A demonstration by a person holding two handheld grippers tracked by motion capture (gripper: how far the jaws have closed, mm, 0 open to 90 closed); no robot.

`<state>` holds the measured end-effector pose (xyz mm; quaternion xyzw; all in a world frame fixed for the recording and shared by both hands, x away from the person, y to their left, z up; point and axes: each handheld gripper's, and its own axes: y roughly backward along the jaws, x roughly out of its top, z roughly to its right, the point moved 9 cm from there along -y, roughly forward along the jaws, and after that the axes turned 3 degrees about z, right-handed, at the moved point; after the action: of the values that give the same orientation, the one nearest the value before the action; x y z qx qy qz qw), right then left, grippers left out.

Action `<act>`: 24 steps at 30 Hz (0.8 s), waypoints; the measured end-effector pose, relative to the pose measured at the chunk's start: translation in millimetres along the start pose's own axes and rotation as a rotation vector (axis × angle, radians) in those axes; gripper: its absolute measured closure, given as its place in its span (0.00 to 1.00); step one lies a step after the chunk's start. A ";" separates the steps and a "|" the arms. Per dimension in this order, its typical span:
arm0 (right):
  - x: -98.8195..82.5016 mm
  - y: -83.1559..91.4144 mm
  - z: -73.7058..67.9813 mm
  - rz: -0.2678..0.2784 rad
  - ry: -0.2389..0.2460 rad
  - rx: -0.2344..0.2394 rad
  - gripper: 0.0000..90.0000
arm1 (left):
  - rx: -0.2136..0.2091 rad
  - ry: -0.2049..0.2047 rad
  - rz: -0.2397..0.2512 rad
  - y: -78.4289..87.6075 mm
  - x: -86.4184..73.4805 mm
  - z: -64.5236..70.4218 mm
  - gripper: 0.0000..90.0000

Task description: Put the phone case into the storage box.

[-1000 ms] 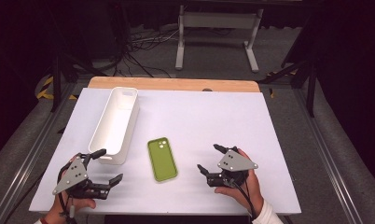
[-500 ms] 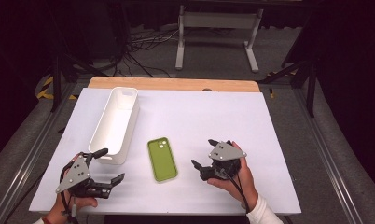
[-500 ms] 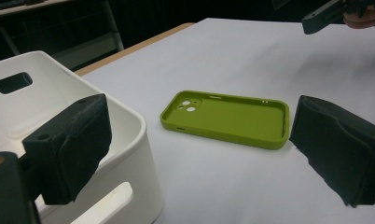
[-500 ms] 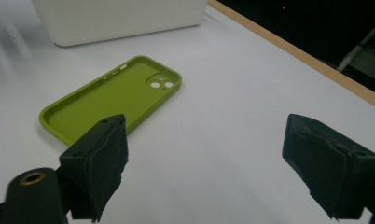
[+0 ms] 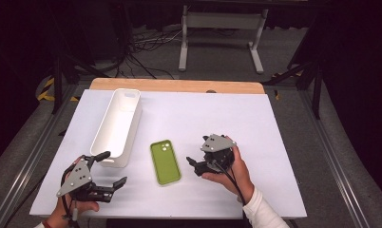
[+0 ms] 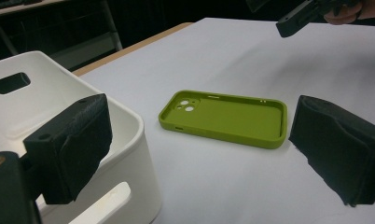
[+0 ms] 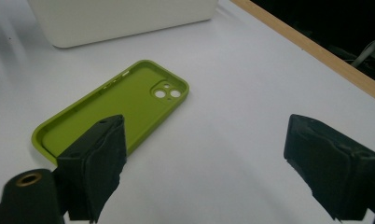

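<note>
Silicone by the look of it, the lime-green phone case (image 5: 165, 161) lies hollow side up on the white counter (image 5: 255, 123) between my jaws, just beside my right gripper (image 5: 196, 166), whose jaws have just been opening, nothing between them. Light, floppy: I'd pinch one long rim. My left gripper (image 5: 114, 167) gapes empty beside the white plastic bin (image 5: 117, 127); elsewhere, open room.

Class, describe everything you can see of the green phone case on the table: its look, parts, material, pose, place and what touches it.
The lime-green phone case looks like soft matte rubber or silicone. It is an empty shell lying flat with its open side up, with raised edges, rounded corners and a camera cut-out with round holes at the end farther from the person. It rests on the white table, just right of the white plastic bin, between the two grippers. Only the table touches it.
</note>
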<state>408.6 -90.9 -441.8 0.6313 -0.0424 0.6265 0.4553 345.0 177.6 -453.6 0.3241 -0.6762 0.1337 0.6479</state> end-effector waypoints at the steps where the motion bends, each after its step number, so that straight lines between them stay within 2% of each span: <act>1: 2.8 -2.5 0.0 0.002 0.002 0.005 0.16 | 0.000 0.000 0.000 0.0 -0.1 0.1 0.07; 9: 15.6 -14.6 0.4 0.021 0.025 0.011 0.15 | -0.003 -0.004 -0.006 0.7 -1.8 -0.5 0.07; 16: 19.0 -28.8 -3.1 -0.010 0.038 0.044 0.16 | -0.002 -0.004 -0.012 -0.5 -3.2 0.3 0.07; 20: 21.7 -38.4 -6.3 -0.037 0.030 0.073 0.15 | -0.010 -0.003 -0.020 -1.6 -4.1 1.5 0.07; 24: 26.6 -48.8 -6.9 -0.056 0.024 0.083 0.15 | -0.010 -0.009 -0.020 -2.0 -4.3 2.0 0.07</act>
<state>439.4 -44.5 -446.5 0.6430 0.0065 0.6222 0.4464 344.4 176.1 -458.5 0.3281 -0.6766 0.1225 0.6478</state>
